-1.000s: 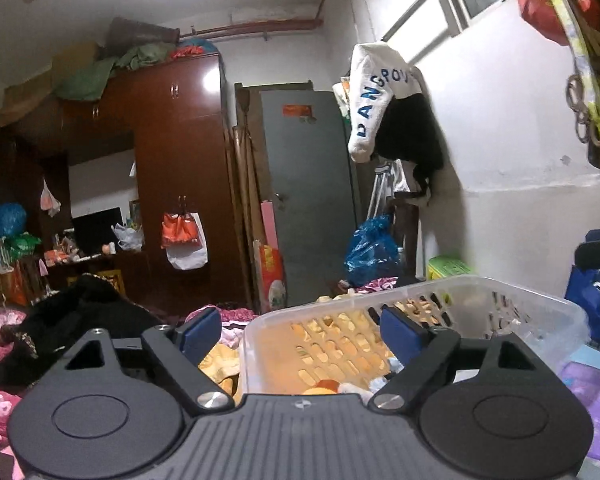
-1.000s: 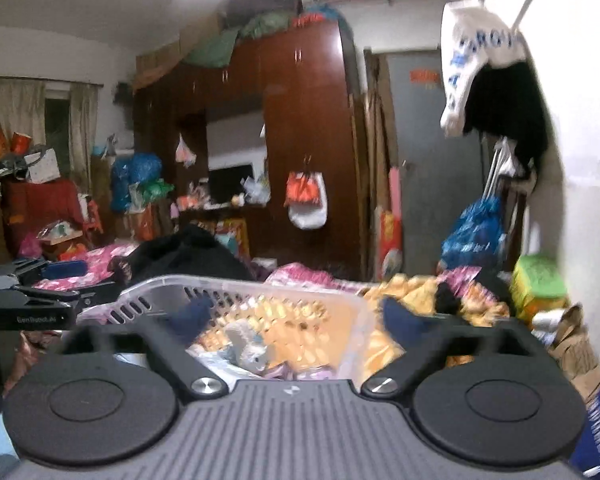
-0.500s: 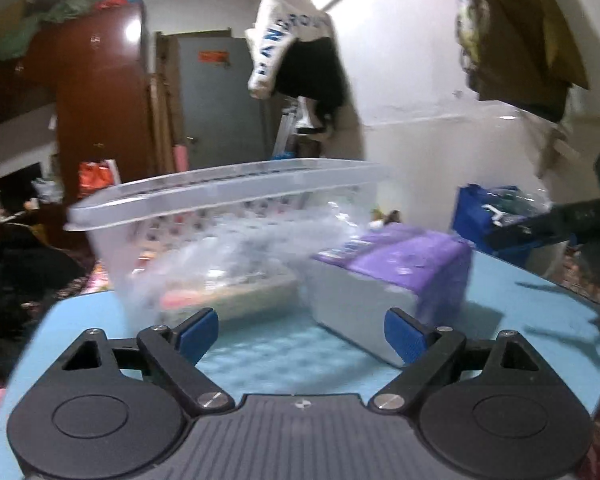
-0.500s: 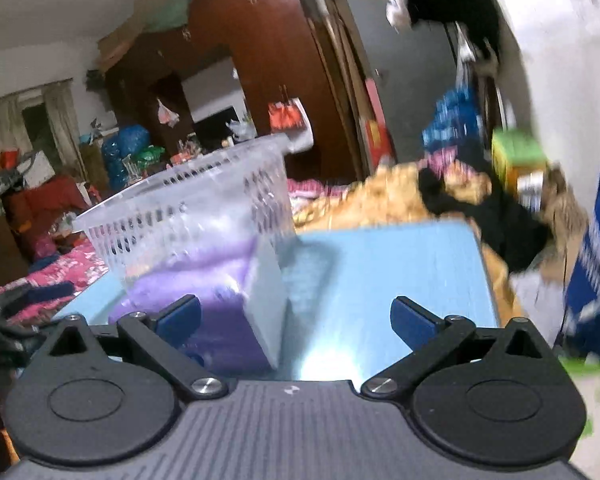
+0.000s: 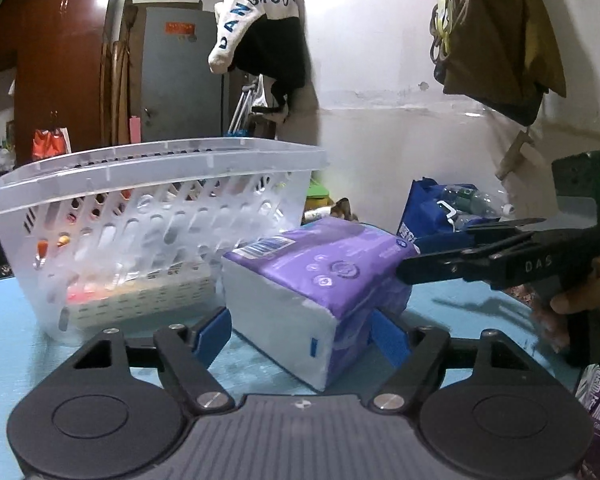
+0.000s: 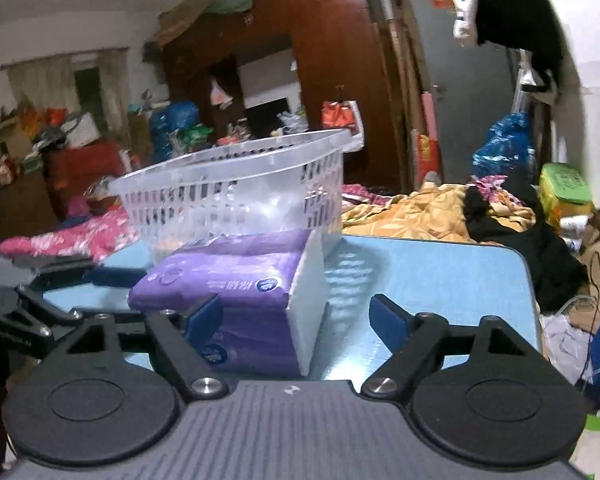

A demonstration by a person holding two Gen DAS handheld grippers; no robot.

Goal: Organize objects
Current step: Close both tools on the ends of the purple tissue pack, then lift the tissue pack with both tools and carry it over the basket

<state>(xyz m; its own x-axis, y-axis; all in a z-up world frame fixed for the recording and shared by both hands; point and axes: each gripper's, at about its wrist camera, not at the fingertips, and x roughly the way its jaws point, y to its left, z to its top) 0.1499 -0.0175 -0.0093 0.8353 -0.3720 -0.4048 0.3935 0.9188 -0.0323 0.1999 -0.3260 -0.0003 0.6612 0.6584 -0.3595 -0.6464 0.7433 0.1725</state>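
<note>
We see a soft purple plastic-wrapped pack of tissues with white ends lying on the light blue tabletop, just beside a clear slotted plastic basket that stands behind it and holds a few small items (too blurred through the wall to name).

Our left claw reaches in from one end of the pack. Its jaws are closing, and the pack's white end sits between the blue pads; the left pad looks about touching the wrapper, though we cannot be sure that either pad presses on it.

Our right claw comes at the pack from the other end. Its jaws are also closing: the left pad lies against the purple side, while the right pad stands apart from the white end with bare tabletop showing between them, so it has no hold.

In the left wrist view the right claw's black frame reaches over the pack's far end, with a hand on its grip.
</note>
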